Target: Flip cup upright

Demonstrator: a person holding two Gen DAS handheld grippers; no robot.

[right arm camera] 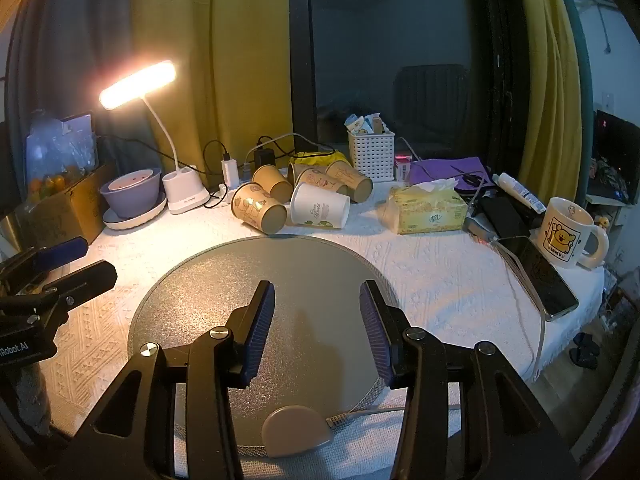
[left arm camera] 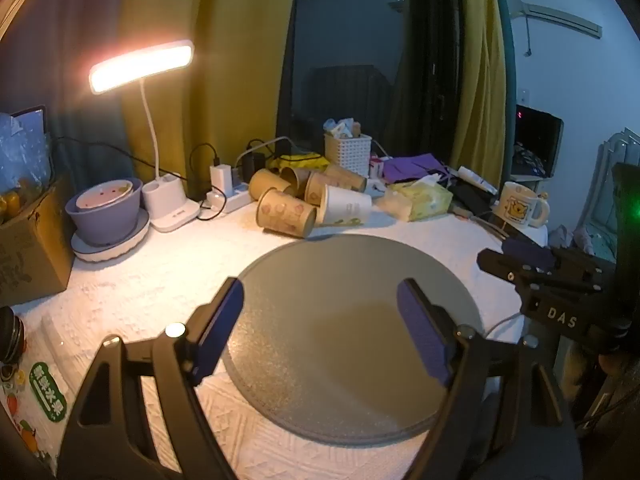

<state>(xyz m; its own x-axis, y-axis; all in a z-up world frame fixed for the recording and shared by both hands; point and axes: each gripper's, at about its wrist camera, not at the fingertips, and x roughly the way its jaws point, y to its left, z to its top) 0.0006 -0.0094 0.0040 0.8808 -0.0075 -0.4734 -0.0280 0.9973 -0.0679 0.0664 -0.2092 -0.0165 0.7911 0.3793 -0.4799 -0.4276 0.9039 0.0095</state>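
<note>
Both tongs hover over the round grey mat, nothing held. Left tongs spread wide; right tongs spread too, a bit narrower.

Targets: paper cups lie on their sides in a heap at the mat's far edge, on the white tabletop. Count: 1 white cup, nearest, and 5 brown cups, some touching. Also 1 mug, upright, well apart; 1 tissue pack; 1 lamp; 1 phone.

Risks, my judgement: cups roll when nudged; squeezing thin paper crushes the wall; reaching into the heap knocks neighbours toward the power strip.
</note>
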